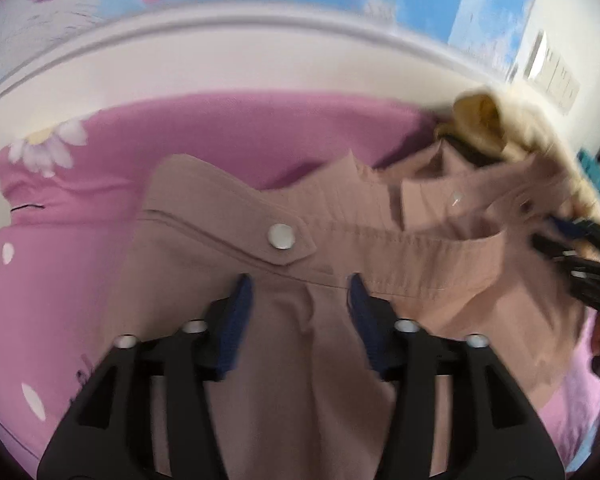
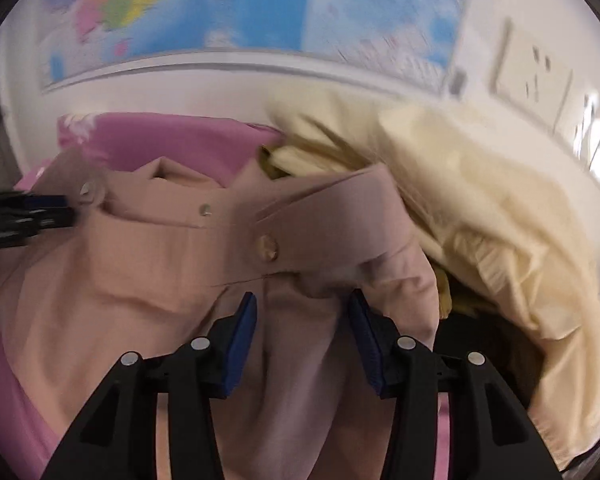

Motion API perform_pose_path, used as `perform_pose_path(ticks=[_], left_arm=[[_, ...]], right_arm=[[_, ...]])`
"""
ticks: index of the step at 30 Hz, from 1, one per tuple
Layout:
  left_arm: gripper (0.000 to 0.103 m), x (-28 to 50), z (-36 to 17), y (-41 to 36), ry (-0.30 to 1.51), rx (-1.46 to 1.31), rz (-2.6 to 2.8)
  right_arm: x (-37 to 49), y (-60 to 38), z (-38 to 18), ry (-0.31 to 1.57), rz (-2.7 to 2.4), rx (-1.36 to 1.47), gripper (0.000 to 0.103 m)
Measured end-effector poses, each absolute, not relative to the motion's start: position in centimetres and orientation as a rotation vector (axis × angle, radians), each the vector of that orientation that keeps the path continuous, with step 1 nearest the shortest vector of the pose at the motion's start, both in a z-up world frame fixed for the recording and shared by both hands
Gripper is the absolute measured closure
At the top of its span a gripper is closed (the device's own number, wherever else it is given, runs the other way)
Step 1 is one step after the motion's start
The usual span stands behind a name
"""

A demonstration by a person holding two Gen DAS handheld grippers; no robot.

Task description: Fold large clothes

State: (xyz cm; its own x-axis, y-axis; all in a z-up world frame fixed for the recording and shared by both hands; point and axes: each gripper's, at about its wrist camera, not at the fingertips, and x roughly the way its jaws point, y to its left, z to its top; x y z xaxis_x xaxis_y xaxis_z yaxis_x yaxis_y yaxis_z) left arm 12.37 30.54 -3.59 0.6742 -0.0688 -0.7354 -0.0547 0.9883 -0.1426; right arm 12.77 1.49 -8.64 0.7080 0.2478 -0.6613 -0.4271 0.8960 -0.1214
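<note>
We see the left claw [image 1: 300, 292] with its blue pads [image 1: 236, 320] spread wide, dusty-pink garment [image 1: 340, 264] bunched between them but not pinched. The snap-button tab [image 1: 281, 236] on the waistband sits just ahead of the fingertips. The right claw [image 2: 302, 312] is the same — pads [image 2: 242, 332] well apart, fabric lying in the gap, nothing clamped. The garment [image 2: 148, 264] lies spread across a pink bedsheet [image 1: 100, 184] with white daisies. A cream garment [image 2: 480, 208] is heaped just beside it on the right, touching its edge. World map [image 2: 260, 4] on the wall behind — heavy motion blur. The wall sockets [image 2: 536, 80] are smeared.
</note>
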Motion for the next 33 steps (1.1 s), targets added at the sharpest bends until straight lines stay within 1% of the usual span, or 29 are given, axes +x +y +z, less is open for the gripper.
perform_pose_path(ticks=[2, 3, 4, 6, 8, 12, 13, 15, 17, 19, 23, 25, 30, 31, 32, 33], left_arm=[[0.036, 9.7, -2.1, 32.0, 0.773, -0.163, 0.016], [0.035, 8.5, -1.6, 32.6, 0.758, -0.163, 0.028], [0.033, 6.6, -1.0, 33.6, 0.741, -0.168, 0.043], [0.015, 3.9, -0.8, 35.4, 0.733, -0.201, 0.054], [0.015, 1.6, -1.3, 36.7, 0.751, -0.245, 0.061], [0.016, -1.9, -4.8, 38.6, 0.844, -0.423, -0.002], [0.016, -2.6, -5.9, 38.5, 0.868, -0.457, -0.015], [0.021, -3.2, -8.0, 37.6, 0.920, -0.506, -0.045], [0.021, -3.8, -9.1, 36.8, 0.939, -0.536, -0.082], [0.021, -3.9, -9.0, 35.4, 0.931, -0.523, -0.128], [0.021, -3.3, -9.5, 33.3, 0.946, -0.561, -0.213], [0.017, -2.6, -9.7, 32.8, 0.937, -0.561, -0.221], [0.010, -0.2, -9.9, 33.8, 0.911, -0.667, -0.239], [0.009, 0.5, -10.0, 34.1, 0.896, -0.696, -0.243], [0.005, 1.0, -10.0, 34.4, 0.886, -0.722, -0.251], [0.006, 1.6, -10.1, 34.7, 0.872, -0.754, -0.248]], right_arm=[[12.1, 0.6, -7.8, 0.676, 0.421, -0.221, 0.057], [11.1, -0.2, -7.2, 0.664, 0.443, -0.194, 0.049], [10.0, -1.1, -6.6, 0.653, 0.474, -0.164, 0.046], [7.7, -3.3, -5.6, 0.641, 0.546, -0.081, 0.037], [5.5, -6.1, -5.5, 0.669, 0.609, 0.040, 0.033], [1.9, -11.1, -8.6, 0.812, 0.736, 0.331, 0.032], [1.1, -11.7, -9.8, 0.850, 0.745, 0.372, 0.032], [-0.4, -12.1, -11.7, 0.903, 0.725, 0.415, 0.032], [-0.4, -12.0, -13.3, 0.945, 0.721, 0.467, 0.032], [-0.1, -11.4, -14.6, 0.968, 0.712, 0.502, 0.033], [1.8, -9.1, -15.5, 0.976, 0.691, 0.505, 0.033], [2.7, -8.1, -15.7, 0.953, 0.671, 0.500, 0.033], [4.9, -6.8, -15.8, 0.897, 0.625, 0.574, 0.026], [5.1, -6.5, -15.7, 0.889, 0.619, 0.576, 0.026], [5.3, -6.1, -15.7, 0.876, 0.610, 0.584, 0.026], [5.6, -6.1, -15.7, 0.870, 0.605, 0.589, 0.026]])
